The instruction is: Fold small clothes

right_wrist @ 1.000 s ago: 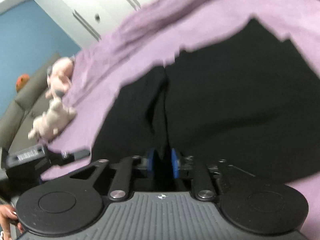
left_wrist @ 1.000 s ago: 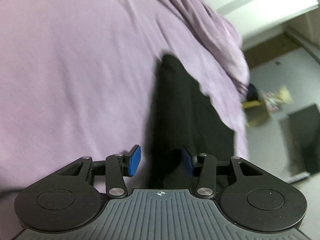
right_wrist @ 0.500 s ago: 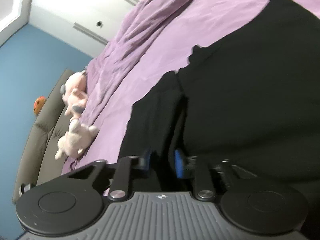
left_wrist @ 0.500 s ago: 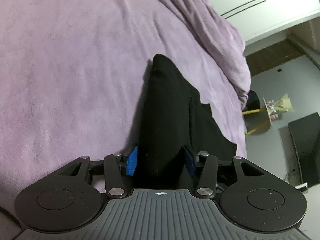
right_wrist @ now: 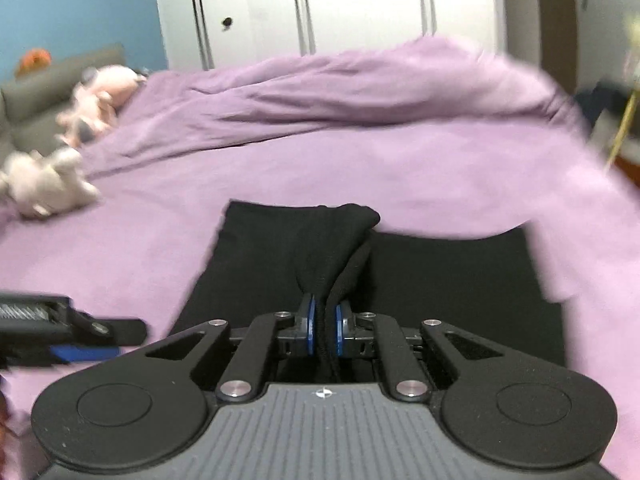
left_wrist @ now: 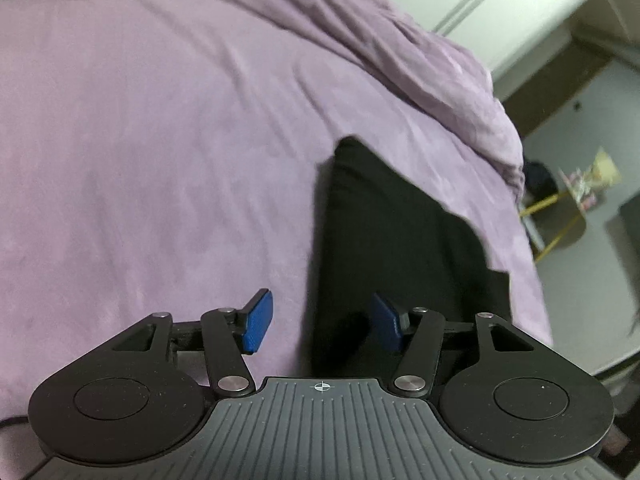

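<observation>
The black garment [right_wrist: 440, 276] lies on the purple bedspread [left_wrist: 152, 152], toward the near side of the bed, with its far edge running straight across and a wide stretch of bare purple cloth beyond it up to the rumpled ridge of bedding. To the left of the garment the cover is open all the way to the plush toys [right_wrist: 52, 184] near the grey headboard [right_wrist: 60, 68]; to the right the cloth runs on to the bed's edge, where the floor and a small yellow-legged table [left_wrist: 560, 216] show in the left wrist view. White wardrobe doors [right_wrist: 340, 4] stand behind the bed. The right gripper [right_wrist: 323, 330] is held low and level over the garment's near part, its blue pads clamped tight on a bunched fold of the black cloth, which rises out of the jaws in a lifted ridge. The left gripper [left_wrist: 322, 326] sits just at the garment's left edge, jaws spread wide and holding nothing, one blue pad over purple cover and the other over black cloth; it shows as a dark blur at the lower left of the right wrist view.
</observation>
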`<state>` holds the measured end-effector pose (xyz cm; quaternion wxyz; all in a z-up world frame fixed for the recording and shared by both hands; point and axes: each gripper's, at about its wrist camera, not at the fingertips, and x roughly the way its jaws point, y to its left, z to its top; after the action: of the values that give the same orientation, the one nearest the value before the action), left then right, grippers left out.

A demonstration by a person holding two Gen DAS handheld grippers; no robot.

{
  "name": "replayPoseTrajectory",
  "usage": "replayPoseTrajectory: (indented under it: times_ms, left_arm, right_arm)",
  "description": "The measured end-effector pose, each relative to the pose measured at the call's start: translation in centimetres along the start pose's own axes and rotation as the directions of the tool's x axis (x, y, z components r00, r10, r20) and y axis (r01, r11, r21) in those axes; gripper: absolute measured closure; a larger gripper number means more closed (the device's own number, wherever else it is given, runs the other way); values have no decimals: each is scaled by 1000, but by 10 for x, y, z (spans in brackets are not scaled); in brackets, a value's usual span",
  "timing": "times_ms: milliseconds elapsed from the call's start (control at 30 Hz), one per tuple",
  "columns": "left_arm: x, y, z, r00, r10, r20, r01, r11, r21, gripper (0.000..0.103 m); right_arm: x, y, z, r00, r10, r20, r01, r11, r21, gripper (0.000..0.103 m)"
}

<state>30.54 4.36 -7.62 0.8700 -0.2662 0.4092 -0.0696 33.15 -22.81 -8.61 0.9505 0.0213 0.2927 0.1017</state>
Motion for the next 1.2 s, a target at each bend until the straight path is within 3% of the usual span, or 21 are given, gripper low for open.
replayPoseTrajectory:
  times_ms: [167, 200, 267, 333, 400, 500, 567, 667, 767, 833, 900, 1000, 1067, 1200]
  left_arm:
    - [22, -32, -19, 995, -46, -87, 50, 998, 46, 42]
    - [28, -38, -24, 993, -53, -107, 58, 997, 50, 43]
    - [36, -44, -33, 984, -96, -150, 102, 994, 30, 41]
    - [35, -48, -38, 987, -86, -135, 94, 994, 53, 40]
    - [33, -48, -38, 987, -81, -140, 93, 993, 77, 40]
    - [31, -49, -40, 987, -75, -140, 85, 994, 66, 40]
    - [32, -55, -40, 988, -59, -140, 70, 995, 77, 40]
    - [30, -62, -44, 989, -40, -140, 54, 994, 100, 40]
    - [23, -66, -47, 991, -44, -128, 60, 990, 127, 40]
    - [21, -70, -50, 990, -59, -130, 76, 988, 137, 39]
    - [23, -73, -54, 987, -67, -149, 87, 987, 137, 39]
    - [25, -74, -61, 981, -68, -180, 92, 987, 129, 39]
    - [22, -73, -67, 983, -60, -176, 86, 985, 149, 39]
    - [12, -67, -77, 981, -67, -180, 97, 982, 161, 39]
  right_arm:
    - [-4, -43, -21, 984, -163, -76, 162, 986, -24, 94]
    - [-1, -57, -27, 983, -144, -111, 146, 989, 10, 94]
    - [-5, -79, -36, 995, -50, -81, 60, 991, 120, 91]
    - [-9, -98, -38, 998, 17, -64, -2, 977, 215, 84]
    - [-7, -115, -40, 994, 105, -42, -85, 937, 340, 75]
    - [8, -120, -37, 988, 148, -47, -113, 893, 436, 76]
    - [11, -111, -30, 993, 103, -63, -71, 920, 386, 93]
    - [-4, -86, -21, 999, -37, -24, 41, 979, 199, 94]
    - [-16, -84, -21, 976, -217, 14, 214, 969, 125, 94]
    - [-10, -96, -29, 963, -267, -45, 271, 952, 140, 94]
    - [-4, -106, -38, 967, -240, -87, 251, 954, 161, 92]
    - [-23, -118, -41, 984, -168, -64, 178, 954, 240, 87]
    - [-39, -131, -46, 993, -103, -56, 116, 937, 329, 79]
    - [-74, -154, -77, 999, 12, -43, 9, 895, 447, 78]
